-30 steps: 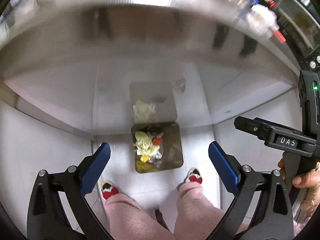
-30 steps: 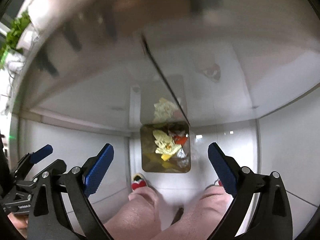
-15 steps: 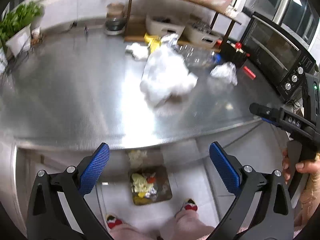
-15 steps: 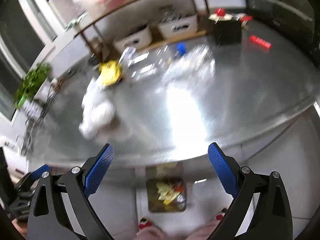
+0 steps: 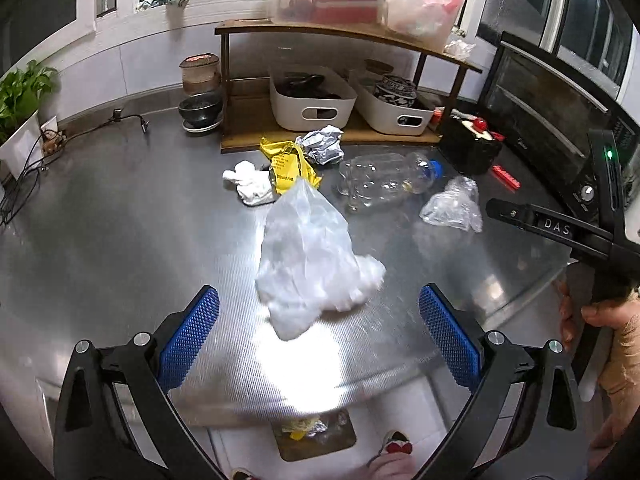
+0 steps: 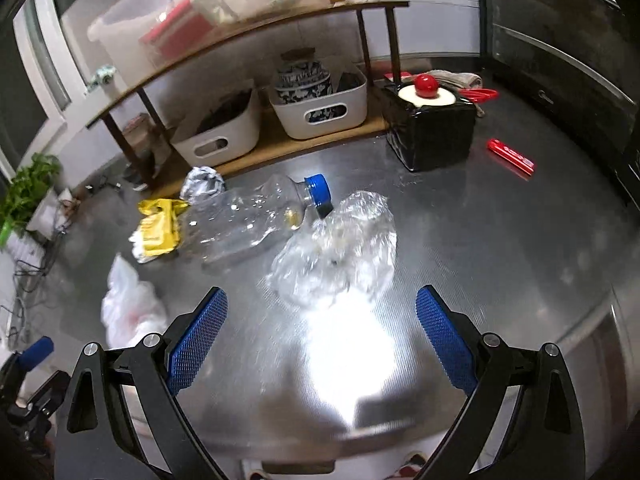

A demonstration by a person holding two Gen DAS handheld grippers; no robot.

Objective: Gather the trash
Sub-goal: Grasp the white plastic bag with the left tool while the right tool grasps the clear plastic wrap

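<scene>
Trash lies scattered on the steel counter (image 5: pixel 120 220). A white plastic bag (image 5: pixel 312 256) sits just ahead of my open left gripper (image 5: pixel 318 336). Behind it lie a white tissue wad (image 5: pixel 250 182), a yellow wrapper (image 5: pixel 288 166), a foil ball (image 5: pixel 324 144), a crushed clear bottle (image 5: pixel 384 180) with a blue cap and a crumpled clear bag (image 5: pixel 454 204). In the right wrist view the clear bag (image 6: pixel 340 248) lies directly before my open right gripper (image 6: pixel 320 340), with the bottle (image 6: pixel 256 220) behind it. Below the counter edge a bin (image 5: pixel 316 432) holds trash.
A wooden shelf (image 5: pixel 336 32) at the back carries white baskets (image 5: pixel 312 100) and plastic containers. A black box (image 6: pixel 432 128) with a red knob, a small red flat object (image 6: pixel 510 152), an oven (image 5: pixel 560 120) and a potted plant (image 5: pixel 20 112) ring the counter. A person's feet show below.
Both grippers have tilted up from the bin on the floor to face the counter top and its trash. Both stay open and hold nothing.
</scene>
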